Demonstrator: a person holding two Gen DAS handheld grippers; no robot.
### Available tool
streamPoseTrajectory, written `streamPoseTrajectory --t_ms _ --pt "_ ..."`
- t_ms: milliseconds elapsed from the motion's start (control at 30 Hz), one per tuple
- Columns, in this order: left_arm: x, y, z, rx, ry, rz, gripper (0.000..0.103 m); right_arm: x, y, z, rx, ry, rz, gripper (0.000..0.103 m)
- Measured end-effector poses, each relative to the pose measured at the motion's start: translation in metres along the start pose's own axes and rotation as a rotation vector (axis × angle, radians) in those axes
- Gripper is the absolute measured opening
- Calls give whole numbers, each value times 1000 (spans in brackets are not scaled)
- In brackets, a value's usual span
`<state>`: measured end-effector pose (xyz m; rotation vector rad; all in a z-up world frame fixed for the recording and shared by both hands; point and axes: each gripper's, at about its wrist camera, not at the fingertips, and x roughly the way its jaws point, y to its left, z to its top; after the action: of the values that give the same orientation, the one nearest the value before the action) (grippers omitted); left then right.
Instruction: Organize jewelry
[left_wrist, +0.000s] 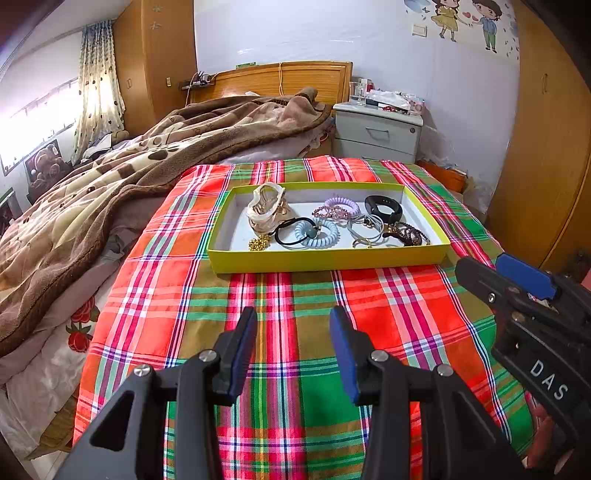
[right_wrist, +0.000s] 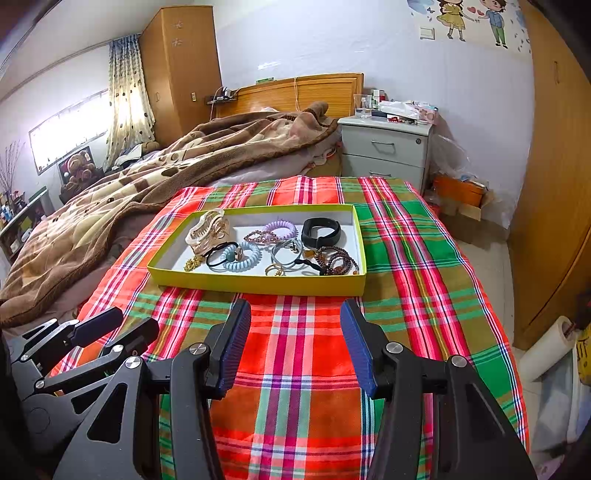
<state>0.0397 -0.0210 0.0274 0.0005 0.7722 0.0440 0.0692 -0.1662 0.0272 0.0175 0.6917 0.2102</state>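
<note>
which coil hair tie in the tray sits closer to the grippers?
The light blue coil tie, by the yellow tray's near wall. The lilac coil tie lies farther back, beside the black band.

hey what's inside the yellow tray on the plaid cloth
Inside the yellow tray: a cream claw clip, blue coil tie, purple coil tie, black band, brown bead bracelets. Whatever lies under the pile is hidden.

Right gripper: cut off, right edge of left wrist view.
Gold trinket: lower left of tray, too small to identify.
</note>
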Motion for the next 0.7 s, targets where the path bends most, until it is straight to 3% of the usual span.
streamPoseTrajectory --t_ms 700 --pt "-1 1 -2 -4 1 -6 43 0 -2 1 2 1 0 51"
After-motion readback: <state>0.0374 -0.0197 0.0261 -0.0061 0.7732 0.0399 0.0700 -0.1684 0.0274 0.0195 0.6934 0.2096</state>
